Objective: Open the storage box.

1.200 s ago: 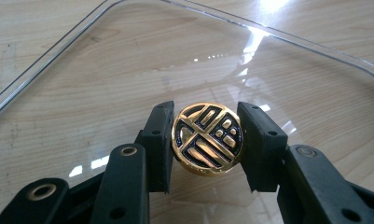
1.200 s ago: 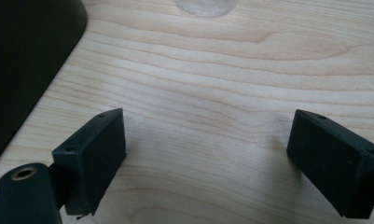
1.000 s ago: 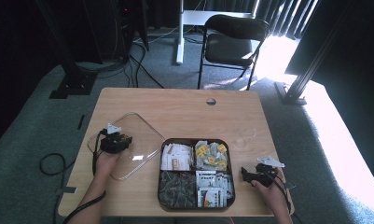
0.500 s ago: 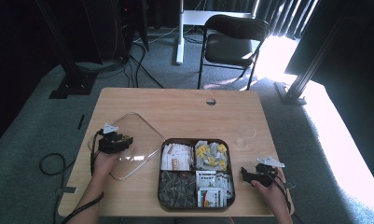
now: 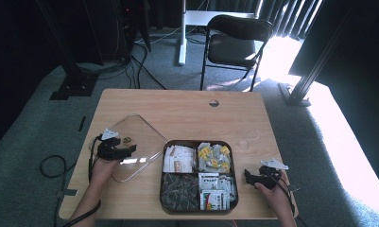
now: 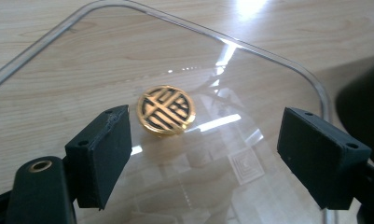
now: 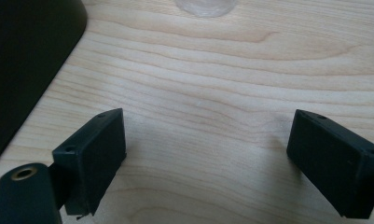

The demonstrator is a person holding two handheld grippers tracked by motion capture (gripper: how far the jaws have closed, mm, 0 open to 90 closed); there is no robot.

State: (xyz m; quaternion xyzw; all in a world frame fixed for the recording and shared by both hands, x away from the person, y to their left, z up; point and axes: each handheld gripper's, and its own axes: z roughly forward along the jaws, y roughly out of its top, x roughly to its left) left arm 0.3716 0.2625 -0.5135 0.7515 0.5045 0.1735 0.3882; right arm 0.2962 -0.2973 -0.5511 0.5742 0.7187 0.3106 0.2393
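A clear lid (image 5: 130, 146) with a round gold knob (image 6: 166, 109) lay flat on the tabletop (image 5: 187, 106), just left of the dark four-compartment tray (image 5: 232, 156) of packets. The left claw (image 5: 125, 151) hovered over the lid, its jaws having just been opening; they stood spread to either side of the knob, gripping nothing, the knob a little beyond the left pad (image 6: 105, 149) and untouched. To the right of the tray, the right claw (image 5: 249, 176) rested low above bare wood, released and empty, pointing toward the tray's side. A person's hands came in from the near edge. A black folding chair (image 5: 234, 42) stood beyond the tabletop.
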